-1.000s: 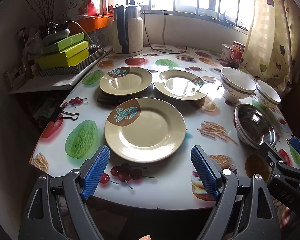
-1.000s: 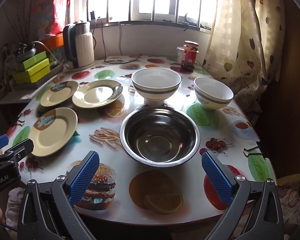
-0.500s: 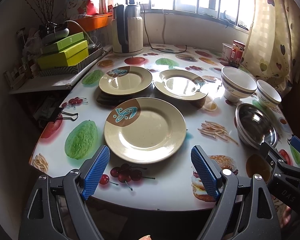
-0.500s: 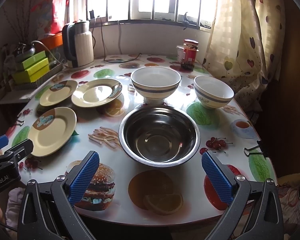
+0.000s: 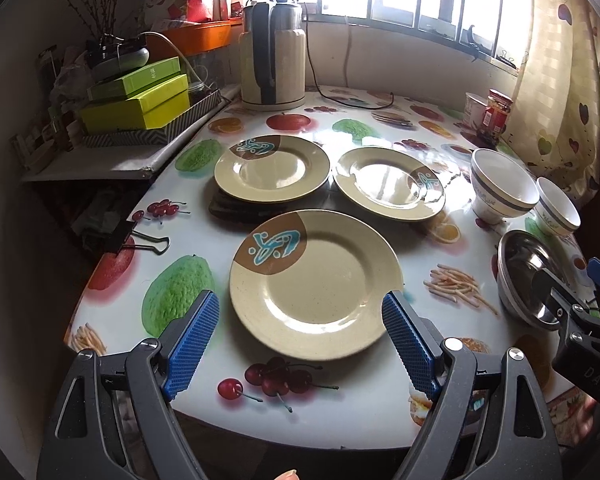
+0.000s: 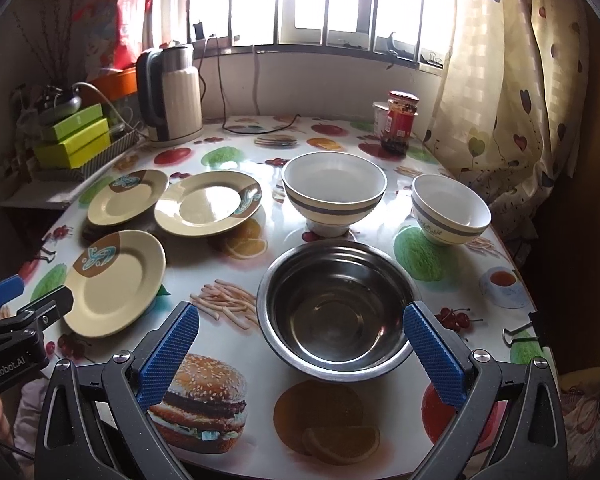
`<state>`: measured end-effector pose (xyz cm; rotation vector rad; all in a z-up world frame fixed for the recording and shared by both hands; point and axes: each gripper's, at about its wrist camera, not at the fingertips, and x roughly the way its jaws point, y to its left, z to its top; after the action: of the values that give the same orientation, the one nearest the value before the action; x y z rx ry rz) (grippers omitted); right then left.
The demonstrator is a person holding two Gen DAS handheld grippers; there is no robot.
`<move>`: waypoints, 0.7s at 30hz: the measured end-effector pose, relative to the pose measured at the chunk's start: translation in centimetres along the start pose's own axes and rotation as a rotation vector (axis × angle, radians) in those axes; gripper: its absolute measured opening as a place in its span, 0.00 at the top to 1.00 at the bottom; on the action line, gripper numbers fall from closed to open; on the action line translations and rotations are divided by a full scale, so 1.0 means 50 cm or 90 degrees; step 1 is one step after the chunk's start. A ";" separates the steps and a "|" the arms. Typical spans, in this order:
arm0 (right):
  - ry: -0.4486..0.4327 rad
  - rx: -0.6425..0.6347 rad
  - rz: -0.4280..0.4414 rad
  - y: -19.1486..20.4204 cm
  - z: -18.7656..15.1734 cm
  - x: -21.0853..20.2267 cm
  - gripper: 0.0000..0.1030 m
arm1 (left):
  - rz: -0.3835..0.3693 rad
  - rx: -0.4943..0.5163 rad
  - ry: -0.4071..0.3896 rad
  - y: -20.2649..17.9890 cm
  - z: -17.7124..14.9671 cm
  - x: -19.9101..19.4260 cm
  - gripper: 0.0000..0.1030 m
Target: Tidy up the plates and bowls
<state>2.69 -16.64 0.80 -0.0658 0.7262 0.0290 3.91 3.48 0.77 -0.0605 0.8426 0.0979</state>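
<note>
The left gripper (image 5: 300,332) stood wide open around the near plate (image 5: 314,282) at frame centre, empty. The right gripper (image 6: 300,354) gaped likewise, flanking the steel bowl (image 6: 336,310) at lower centre.

Electric kettle (image 5: 272,54) stood at table's eleven o'clock, cord trailing right. Red-lidded jar (image 6: 400,124) at one o'clock, white cup (image 6: 379,118) touching. Green boxes (image 5: 136,98) stacked at ten o'clock. Binder clip (image 5: 134,238) at nine.

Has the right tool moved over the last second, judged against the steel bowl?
Yes. The right tool has edged forward: its open blue pads now flank the round steel bowl, which earlier lay ahead of them.
</note>
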 end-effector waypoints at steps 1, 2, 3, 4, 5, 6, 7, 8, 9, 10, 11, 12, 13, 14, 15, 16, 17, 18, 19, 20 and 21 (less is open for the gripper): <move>0.000 -0.005 0.004 0.003 0.011 0.003 0.00 | -0.001 -0.003 0.001 0.008 0.007 0.005 0.18; -0.003 -0.010 0.011 0.008 0.020 0.007 0.00 | -0.007 -0.007 0.002 0.017 0.016 0.009 0.18; -0.005 -0.015 0.019 0.013 0.030 0.010 0.00 | -0.016 -0.013 0.007 0.030 0.026 0.016 0.18; -0.007 -0.017 0.027 0.018 0.041 0.014 0.00 | -0.018 -0.021 0.009 0.042 0.035 0.021 0.18; -0.011 -0.021 0.039 0.022 0.053 0.016 0.00 | -0.014 -0.024 0.003 0.053 0.045 0.022 0.18; -0.016 -0.025 0.055 0.026 0.067 0.022 0.00 | -0.008 -0.021 -0.007 0.062 0.055 0.023 0.18; -0.015 -0.028 0.064 0.030 0.081 0.028 0.00 | 0.000 -0.014 -0.013 0.070 0.065 0.025 0.18; -0.016 -0.032 0.070 0.037 0.094 0.034 0.00 | 0.005 -0.005 -0.013 0.078 0.076 0.031 0.18; -0.018 -0.037 0.080 0.044 0.108 0.041 0.00 | 0.001 -0.005 -0.012 0.089 0.087 0.038 0.18; -0.017 -0.041 0.091 0.051 0.122 0.049 0.00 | -0.003 -0.014 -0.013 0.104 0.098 0.044 0.18; -0.014 -0.040 0.100 0.057 0.136 0.058 0.00 | -0.002 -0.020 -0.014 0.115 0.107 0.051 0.18; -0.014 -0.036 0.115 0.062 0.149 0.066 0.00 | 0.001 -0.024 -0.013 0.127 0.116 0.059 0.18; -0.011 -0.033 0.129 0.069 0.164 0.076 0.00 | 0.001 -0.032 -0.010 0.139 0.125 0.068 0.19; -0.007 -0.033 0.136 0.078 0.178 0.085 0.00 | -0.003 -0.040 -0.005 0.150 0.134 0.076 0.20; -0.008 -0.034 0.149 0.087 0.192 0.093 0.00 | -0.010 -0.049 -0.004 0.160 0.143 0.085 0.21; -0.008 -0.036 0.168 0.097 0.206 0.103 0.00 | -0.015 -0.057 -0.002 0.171 0.150 0.095 0.21; -0.005 -0.038 0.183 0.108 0.219 0.116 0.00 | -0.013 -0.062 0.004 0.179 0.157 0.105 0.21; 0.001 -0.040 0.197 0.117 0.232 0.131 0.00 | -0.015 -0.066 0.008 0.188 0.162 0.115 0.23; 0.014 -0.040 0.203 0.126 0.244 0.150 0.01 | -0.020 -0.073 0.014 0.197 0.168 0.125 0.28; 0.026 -0.040 0.203 0.138 0.257 0.166 0.02 | -0.020 -0.078 0.019 0.204 0.174 0.135 0.29; 0.031 -0.043 0.211 0.148 0.267 0.179 0.04 | -0.019 -0.082 0.020 0.210 0.180 0.144 0.29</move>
<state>17.84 -8.29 4.43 -0.0104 0.7795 0.3694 14.15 15.19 1.22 -0.1956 0.8660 0.1232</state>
